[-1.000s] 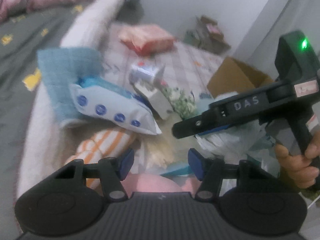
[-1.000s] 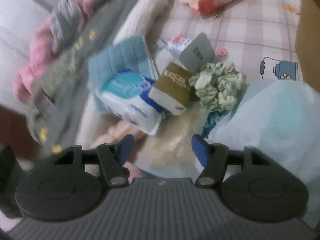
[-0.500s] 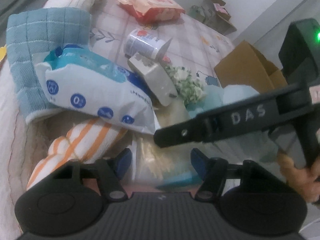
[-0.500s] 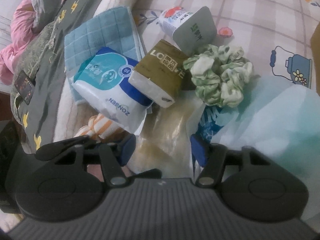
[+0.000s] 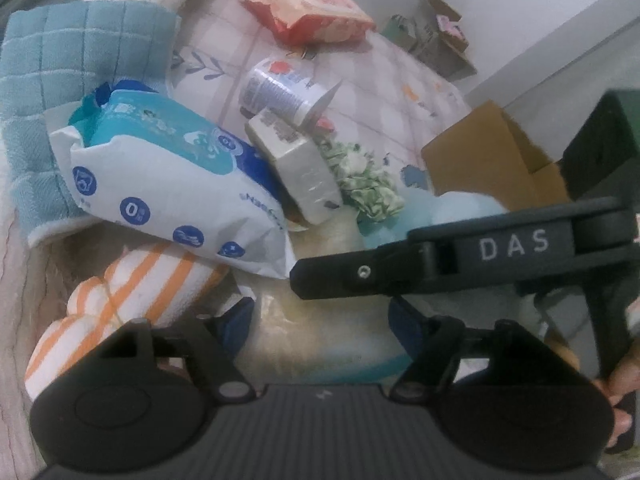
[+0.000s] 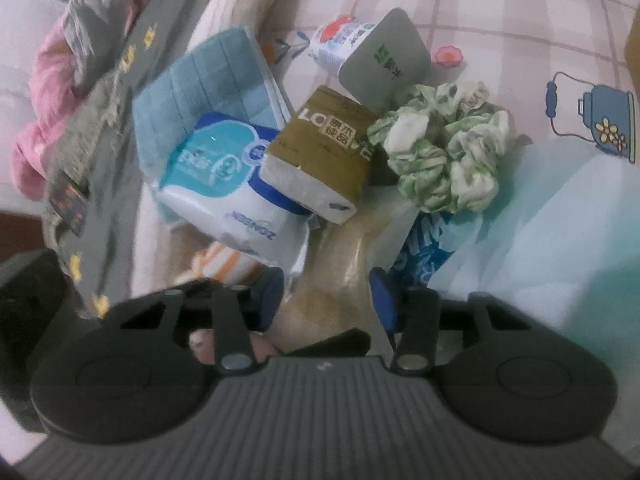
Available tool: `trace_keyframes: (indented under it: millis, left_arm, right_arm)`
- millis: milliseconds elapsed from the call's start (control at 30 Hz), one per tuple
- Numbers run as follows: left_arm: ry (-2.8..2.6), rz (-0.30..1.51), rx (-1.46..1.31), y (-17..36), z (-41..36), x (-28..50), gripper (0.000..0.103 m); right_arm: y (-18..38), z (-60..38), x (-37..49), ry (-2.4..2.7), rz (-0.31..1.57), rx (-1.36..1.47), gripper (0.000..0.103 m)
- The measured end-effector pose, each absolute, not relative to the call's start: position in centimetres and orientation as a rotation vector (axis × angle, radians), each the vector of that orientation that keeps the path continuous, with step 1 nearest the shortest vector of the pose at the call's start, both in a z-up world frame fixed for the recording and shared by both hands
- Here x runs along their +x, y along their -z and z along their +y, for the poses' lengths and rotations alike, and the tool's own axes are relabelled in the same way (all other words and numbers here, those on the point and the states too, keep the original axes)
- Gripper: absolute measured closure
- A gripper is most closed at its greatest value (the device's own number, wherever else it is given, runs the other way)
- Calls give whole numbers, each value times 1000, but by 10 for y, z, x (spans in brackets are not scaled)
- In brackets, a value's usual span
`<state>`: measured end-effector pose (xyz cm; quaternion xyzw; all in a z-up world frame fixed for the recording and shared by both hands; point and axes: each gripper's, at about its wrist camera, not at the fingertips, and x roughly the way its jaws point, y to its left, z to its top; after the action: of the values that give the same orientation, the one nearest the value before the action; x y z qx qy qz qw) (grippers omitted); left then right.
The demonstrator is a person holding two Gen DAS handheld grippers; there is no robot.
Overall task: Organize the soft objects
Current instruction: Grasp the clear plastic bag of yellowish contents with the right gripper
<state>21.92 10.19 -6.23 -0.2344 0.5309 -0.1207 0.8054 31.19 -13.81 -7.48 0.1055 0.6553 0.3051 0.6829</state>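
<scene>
- One checked pink bedsheet [image 6: 500,12] carrying the whole pile, near the bed's left edge.
- One folded blue towel [image 5: 60,92], one white-and-blue wipes pack [image 5: 172,196] on it, one orange-striped cloth roll [image 5: 136,292] underneath.
- One olive tissue pack [image 6: 324,152], one green scrunchie [image 6: 444,152].
- Left tool [image 5: 318,322] and right tool [image 6: 326,298]: both spread wide, holding nothing, angled down over a clear beige bag [image 6: 352,256].
- Both sit closer in than a second ago.

wipes pack [image 5: 176,196] on towel [image 5: 76,92] | tissue pack [image 5: 300,176] right | scrunchie [image 5: 368,188] beyond
</scene>
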Motion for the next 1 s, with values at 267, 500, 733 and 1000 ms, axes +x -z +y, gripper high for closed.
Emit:
trace_keyframes:
  millis: [267, 500, 733, 1000]
  left_arm:
    - [278, 1100, -547, 34, 102, 202, 31]
    - [302, 1083, -574, 20, 95, 180, 31]
    - [323, 1020, -601, -5, 90, 174, 30]
    - [343, 958, -595, -28, 79, 162, 30]
  right_arm:
    - [43, -150, 299, -732, 1441, 291, 61]
    - [25, -171, 279, -756, 1434, 338, 62]
    - [-4, -185, 266, -767, 1367, 355, 63]
    - [-37, -205, 255, -800, 1285, 388, 63]
